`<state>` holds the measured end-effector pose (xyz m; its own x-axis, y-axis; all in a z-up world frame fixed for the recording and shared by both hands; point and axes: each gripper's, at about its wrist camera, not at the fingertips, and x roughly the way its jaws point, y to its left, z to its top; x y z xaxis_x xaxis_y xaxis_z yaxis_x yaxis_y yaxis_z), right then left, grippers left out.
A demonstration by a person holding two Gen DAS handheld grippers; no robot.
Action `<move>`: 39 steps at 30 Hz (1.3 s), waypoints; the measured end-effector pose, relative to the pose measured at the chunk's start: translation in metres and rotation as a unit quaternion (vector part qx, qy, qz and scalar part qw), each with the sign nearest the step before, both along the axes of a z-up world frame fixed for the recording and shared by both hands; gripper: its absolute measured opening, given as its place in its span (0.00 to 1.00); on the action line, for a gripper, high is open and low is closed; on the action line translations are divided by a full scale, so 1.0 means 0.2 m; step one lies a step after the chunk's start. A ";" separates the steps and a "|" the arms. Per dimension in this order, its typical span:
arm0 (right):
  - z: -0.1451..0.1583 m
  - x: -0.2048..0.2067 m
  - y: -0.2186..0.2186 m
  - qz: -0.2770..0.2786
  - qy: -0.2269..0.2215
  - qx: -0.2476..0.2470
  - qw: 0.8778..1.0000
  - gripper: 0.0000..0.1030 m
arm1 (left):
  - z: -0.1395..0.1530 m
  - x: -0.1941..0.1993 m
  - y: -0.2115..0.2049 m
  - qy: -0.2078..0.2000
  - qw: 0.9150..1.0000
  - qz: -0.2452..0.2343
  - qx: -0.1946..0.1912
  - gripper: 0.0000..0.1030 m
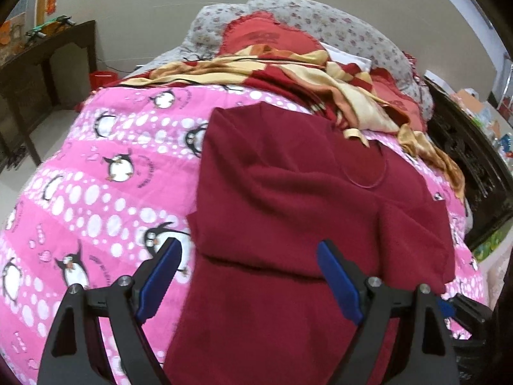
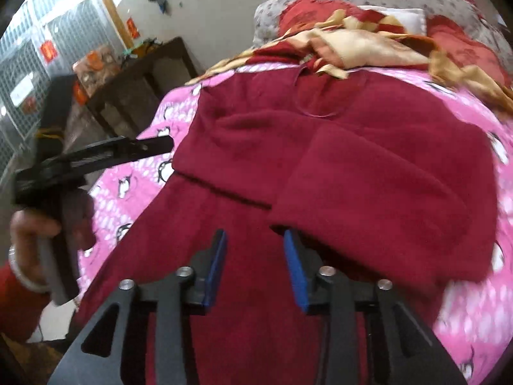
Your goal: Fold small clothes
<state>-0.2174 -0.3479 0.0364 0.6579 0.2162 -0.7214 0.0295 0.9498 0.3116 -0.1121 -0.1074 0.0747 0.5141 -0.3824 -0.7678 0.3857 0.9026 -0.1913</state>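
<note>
A dark red fleece top (image 1: 288, 192) lies flat on the pink penguin quilt (image 1: 96, 192), neckline at the far end. One sleeve (image 2: 368, 208) is folded in across the body, its cuff ending just beyond my right gripper (image 2: 255, 235). That gripper hovers open over the top's lower middle with nothing between its blue pads. My left gripper (image 1: 248, 245) stands wide open over the top's lower left edge, one pad above the quilt and the other above the fabric. In the right wrist view the left gripper (image 2: 160, 146) shows from the side, held by a hand (image 2: 29, 227).
A crumpled red-and-cream blanket (image 1: 304, 73) and floral pillows (image 1: 320, 19) lie at the far end of the bed. A dark wooden table (image 1: 38, 73) stands to the left with a red bucket (image 1: 102, 78) beside it. Dark carved furniture (image 1: 471, 173) borders the right side.
</note>
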 end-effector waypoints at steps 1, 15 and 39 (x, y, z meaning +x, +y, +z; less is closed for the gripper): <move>0.02 -0.03 -0.02 -0.007 -0.006 -0.003 1.000 0.61 | -0.01 0.00 -0.01 0.004 1.000 -0.002 -0.005 0.87; 0.09 -0.13 -0.45 -0.200 -0.004 -0.037 0.979 0.60 | 0.03 0.05 0.20 -0.002 1.000 0.027 -0.004 0.87; 0.07 -0.12 -0.34 -0.121 -0.020 0.053 0.991 0.48 | -0.02 0.02 0.05 0.009 0.999 -0.015 -0.046 0.92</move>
